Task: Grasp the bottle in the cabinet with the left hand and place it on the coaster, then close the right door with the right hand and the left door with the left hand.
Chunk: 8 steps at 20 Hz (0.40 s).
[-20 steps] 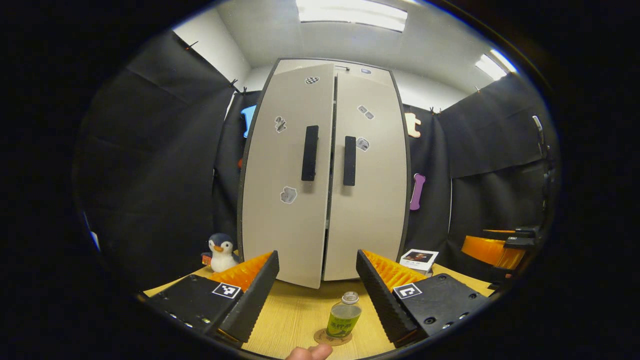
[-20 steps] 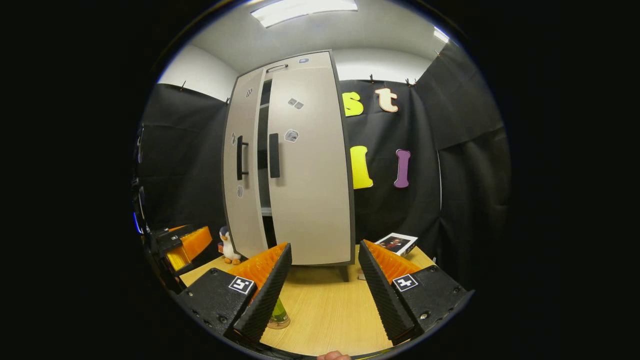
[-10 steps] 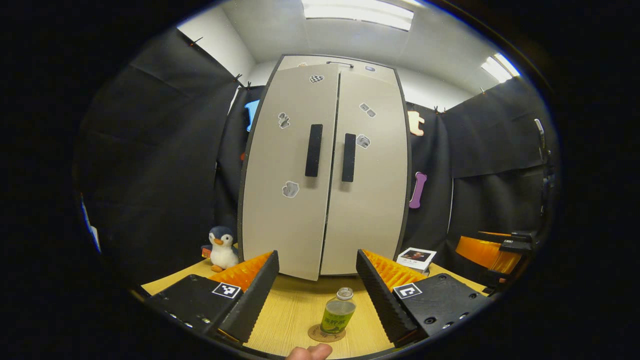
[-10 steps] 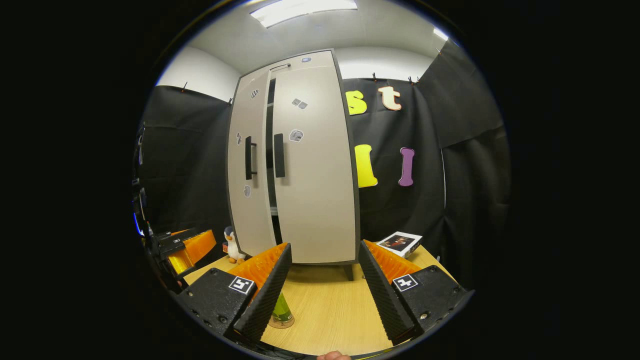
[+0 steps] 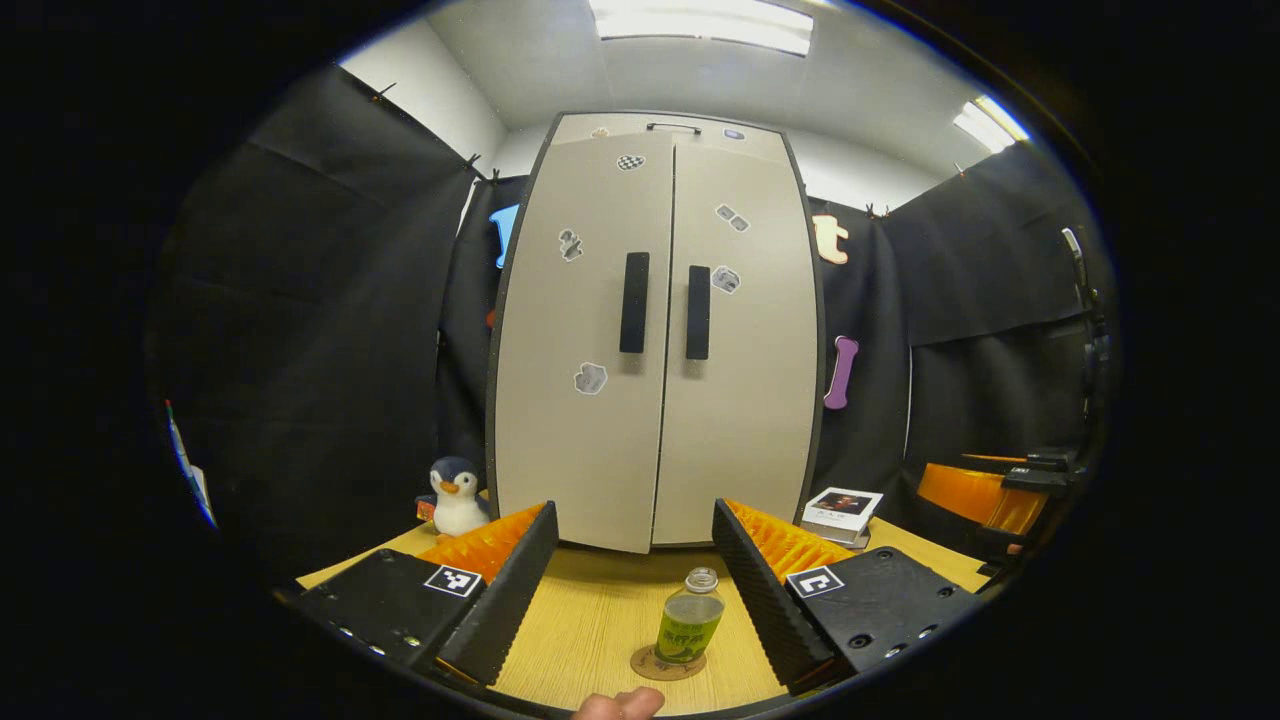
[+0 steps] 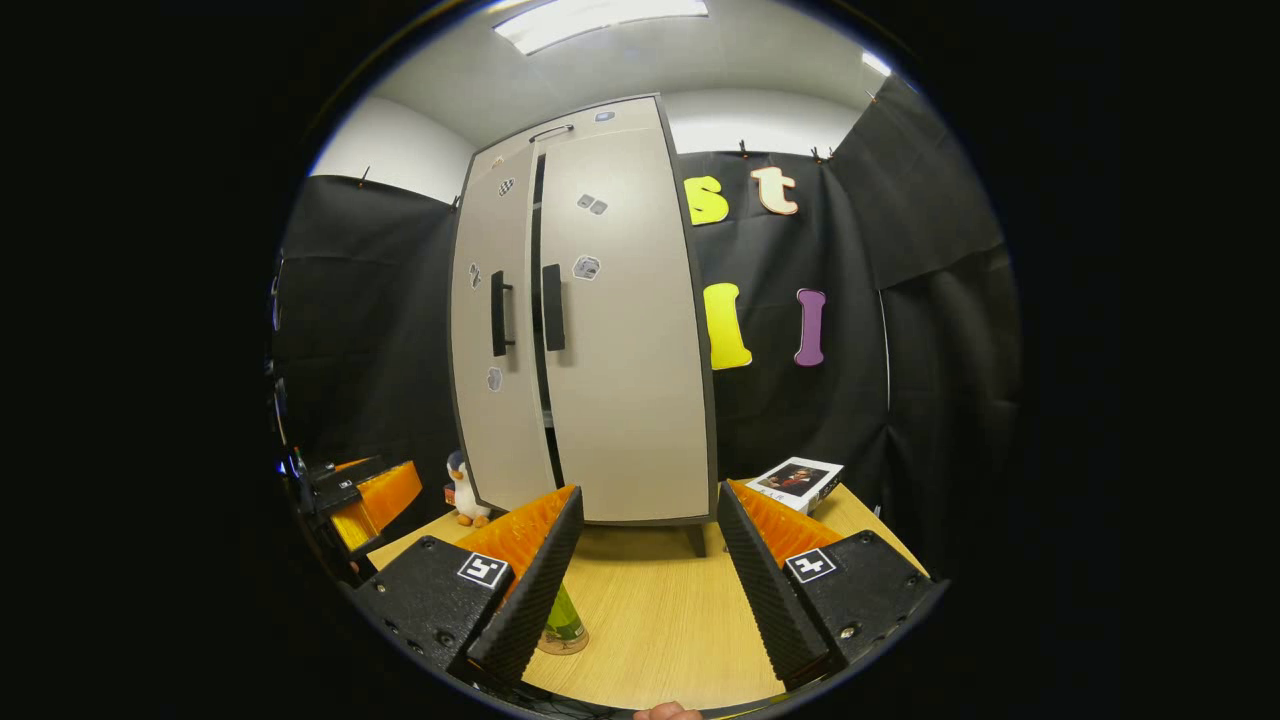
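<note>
A small green bottle stands upright on a round coaster on the table, just ahead of my left gripper, which is open and holds nothing. The tall beige cabinet's left door and right door look flush from here. In the right gripper view a thin dark gap runs between the left door and right door. My right gripper is open and empty, well back from the cabinet. One of its fingers hides most of the bottle.
A plush penguin sits left of the cabinet's foot and a small book lies to its right. The wooden table spreads in front. A person's fingertip shows at the bottom edge.
The left door has swung from ajar to almost flush with the right door. The bottle has stayed on the coaster, and both grippers remain open.
</note>
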Motion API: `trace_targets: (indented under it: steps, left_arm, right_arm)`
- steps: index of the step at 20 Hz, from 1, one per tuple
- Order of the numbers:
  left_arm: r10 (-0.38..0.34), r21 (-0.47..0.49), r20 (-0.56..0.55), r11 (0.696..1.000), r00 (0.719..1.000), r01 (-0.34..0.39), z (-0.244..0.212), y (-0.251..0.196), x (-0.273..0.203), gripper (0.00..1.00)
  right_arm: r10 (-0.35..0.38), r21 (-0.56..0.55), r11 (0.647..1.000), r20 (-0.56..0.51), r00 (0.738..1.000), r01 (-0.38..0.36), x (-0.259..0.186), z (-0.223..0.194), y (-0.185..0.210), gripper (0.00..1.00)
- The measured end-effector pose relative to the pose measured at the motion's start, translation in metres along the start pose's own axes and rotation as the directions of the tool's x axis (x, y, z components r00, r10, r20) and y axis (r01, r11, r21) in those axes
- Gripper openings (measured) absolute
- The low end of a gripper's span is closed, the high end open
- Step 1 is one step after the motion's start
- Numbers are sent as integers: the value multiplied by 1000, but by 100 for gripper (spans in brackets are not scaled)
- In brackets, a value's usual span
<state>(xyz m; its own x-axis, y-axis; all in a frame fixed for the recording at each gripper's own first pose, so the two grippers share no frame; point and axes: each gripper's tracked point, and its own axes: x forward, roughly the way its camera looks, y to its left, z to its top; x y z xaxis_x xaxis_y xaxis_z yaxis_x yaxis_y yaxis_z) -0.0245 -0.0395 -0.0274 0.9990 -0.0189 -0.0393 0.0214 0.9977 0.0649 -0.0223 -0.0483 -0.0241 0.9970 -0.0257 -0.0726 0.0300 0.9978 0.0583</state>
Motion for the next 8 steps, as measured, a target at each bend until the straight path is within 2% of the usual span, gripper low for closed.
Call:
trace_targets:
  steps: [8]
  left_arm:
    - [8,-2,-2,1000,1000,-8,-2,4,-5,95]
  right_arm:
    - [2,-26,1000,-19,1000,-2,0,-8,5,83]
